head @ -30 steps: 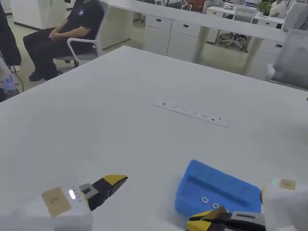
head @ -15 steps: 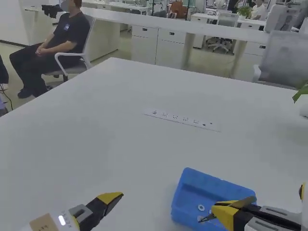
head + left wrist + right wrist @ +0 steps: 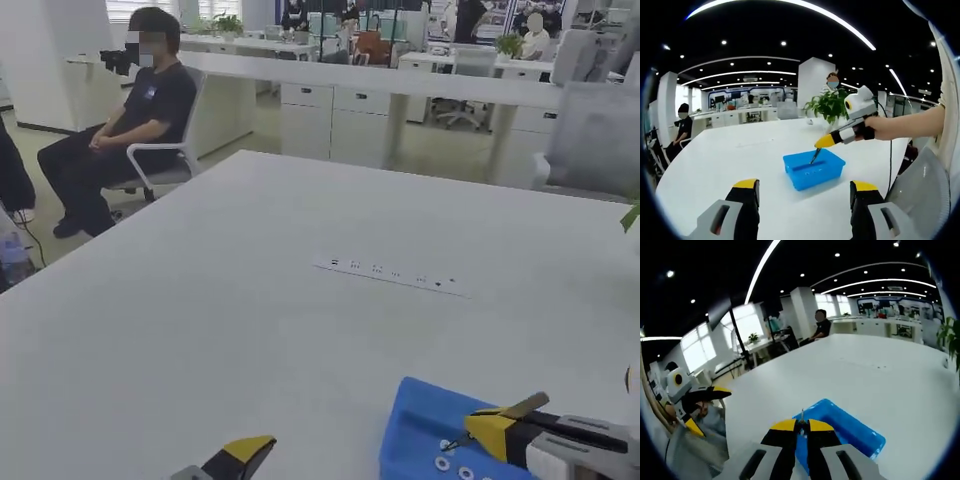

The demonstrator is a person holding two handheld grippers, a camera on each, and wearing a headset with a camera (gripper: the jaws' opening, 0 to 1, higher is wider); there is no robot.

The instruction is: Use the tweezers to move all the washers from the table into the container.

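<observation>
The right gripper (image 3: 495, 428) sat at 5 o'clock in the head view, its yellow-tipped jaws pressed together on the tweezers (image 3: 455, 443). Their long axis ran on from the jaws toward 8 o'clock, with the thin metal tips low over the floor of the blue container (image 3: 415, 430). In the left gripper view the tweezers (image 3: 813, 156) slanted down toward 7 o'clock, and the tips dipped inside the container (image 3: 815, 172) near its far wall. In the right gripper view only a short metal point (image 3: 802, 414) stood past the closed jaws at 12 o'clock, above the container (image 3: 852, 432).

Two pale washers (image 3: 452, 467) lay flat on the container floor, just beside the tweezer tips at 6 o'clock from them. Whether the tips held another one could not be told.

The left gripper (image 3: 805, 185) had its jaws wide apart and gripped nothing. It was over the white table (image 3: 200, 330) at 7 o'clock in the head view, well apart from the container.

A white power strip (image 3: 392, 275) lay flat at the table's middle, its long axis from 10 to 4 o'clock. Its marks were too small to read. A person (image 3: 130, 130) in dark clothes sat on a chair at 10 o'clock.
</observation>
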